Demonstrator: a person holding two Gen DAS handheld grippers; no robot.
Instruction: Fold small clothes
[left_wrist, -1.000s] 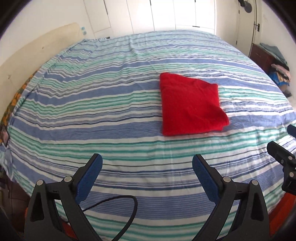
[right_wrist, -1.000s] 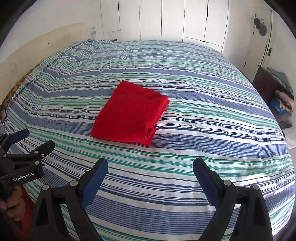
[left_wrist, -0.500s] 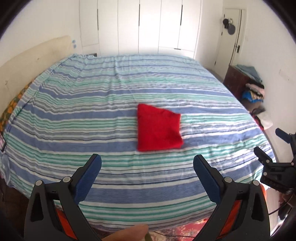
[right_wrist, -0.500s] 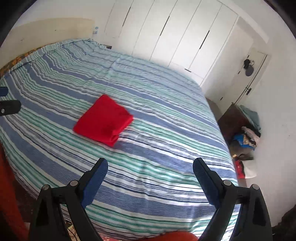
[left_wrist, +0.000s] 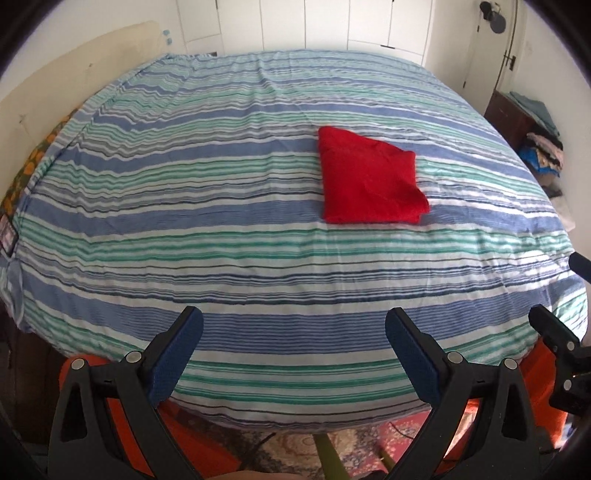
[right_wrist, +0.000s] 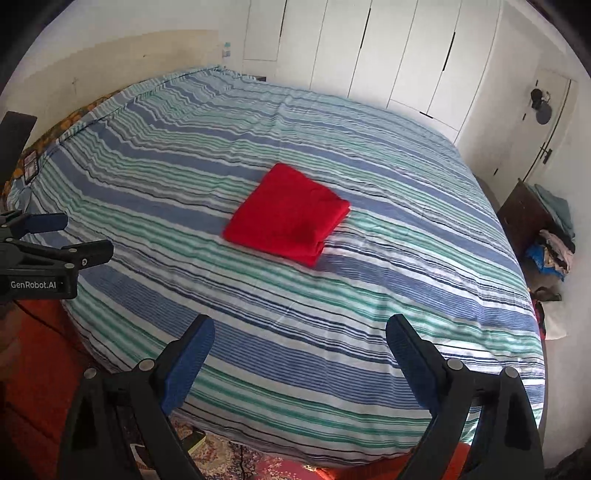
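A red garment (left_wrist: 369, 181) lies folded into a flat rectangle on the striped bed (left_wrist: 221, 229), right of the middle; it also shows in the right wrist view (right_wrist: 290, 214). My left gripper (left_wrist: 293, 332) is open and empty, held back over the bed's near edge, well short of the garment. My right gripper (right_wrist: 300, 336) is open and empty too, also back at the near edge. The left gripper shows at the left edge of the right wrist view (right_wrist: 61, 240); the right gripper shows at the right edge of the left wrist view (left_wrist: 557, 328).
The bed (right_wrist: 369, 295) has a blue, green and white striped sheet. White wardrobe doors (right_wrist: 369, 55) stand behind it. A dark dresser with piled clothes (right_wrist: 543, 229) is at the right. A patterned rug (left_wrist: 332, 446) lies on the floor below the near edge.
Both grippers have drawn back from the bed and shifted their view; the red garment looks smaller than a second ago. It has not moved on the bed. Both stay open.
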